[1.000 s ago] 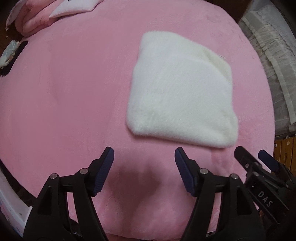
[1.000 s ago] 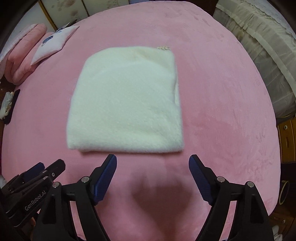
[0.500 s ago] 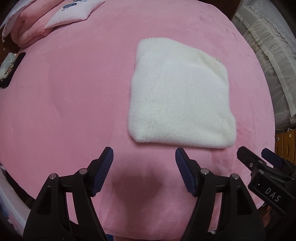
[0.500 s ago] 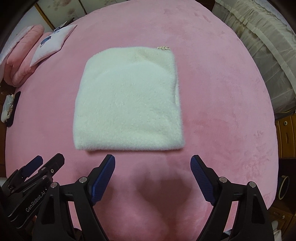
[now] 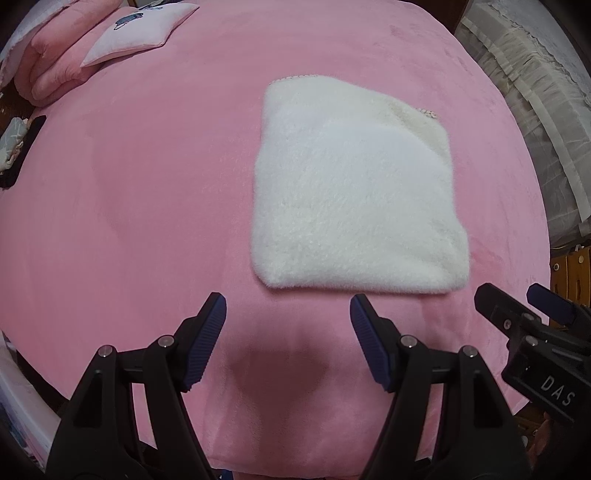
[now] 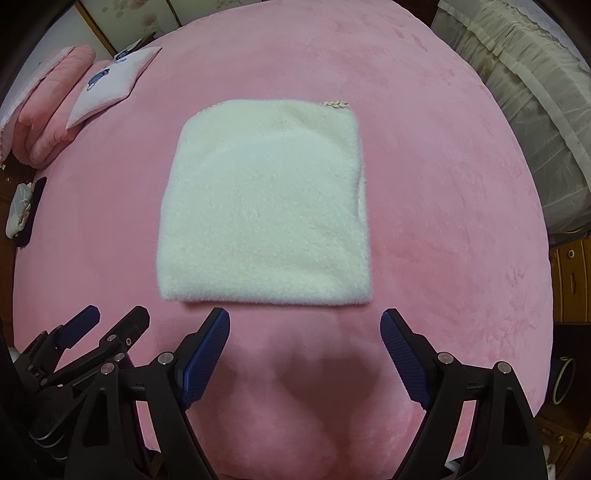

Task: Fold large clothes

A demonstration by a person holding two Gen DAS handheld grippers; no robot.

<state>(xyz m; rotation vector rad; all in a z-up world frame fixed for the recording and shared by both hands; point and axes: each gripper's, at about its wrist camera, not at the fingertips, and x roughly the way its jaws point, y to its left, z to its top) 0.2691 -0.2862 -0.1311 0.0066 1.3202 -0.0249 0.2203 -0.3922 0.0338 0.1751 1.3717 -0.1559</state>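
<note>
A white fluffy garment [image 5: 354,195] [image 6: 266,210] lies folded into a neat square on the pink bed cover [image 5: 129,192] [image 6: 450,206]. My left gripper [image 5: 288,306] hangs open above the bare cover, just short of the square's near left edge, with nothing between its blue pads. My right gripper [image 6: 304,321] is open too, above the cover in front of the square's near edge, and holds nothing. Each gripper shows in the other's view: the right gripper [image 5: 517,299] at the lower right, the left gripper [image 6: 110,319] at the lower left.
Pink folded bedding [image 5: 55,70] [image 6: 44,122] and a white cushion [image 5: 136,33] [image 6: 110,85] lie at the far left of the bed. A cream frilled fabric [image 5: 535,103] [image 6: 528,96] hangs past the right edge. Wooden drawers [image 6: 570,280] stand at the right.
In the left wrist view the folded square has turned slightly and now sits squarer to the gripper. In the right wrist view the square has slid a little farther from the fingers. Both grippers stay open.
</note>
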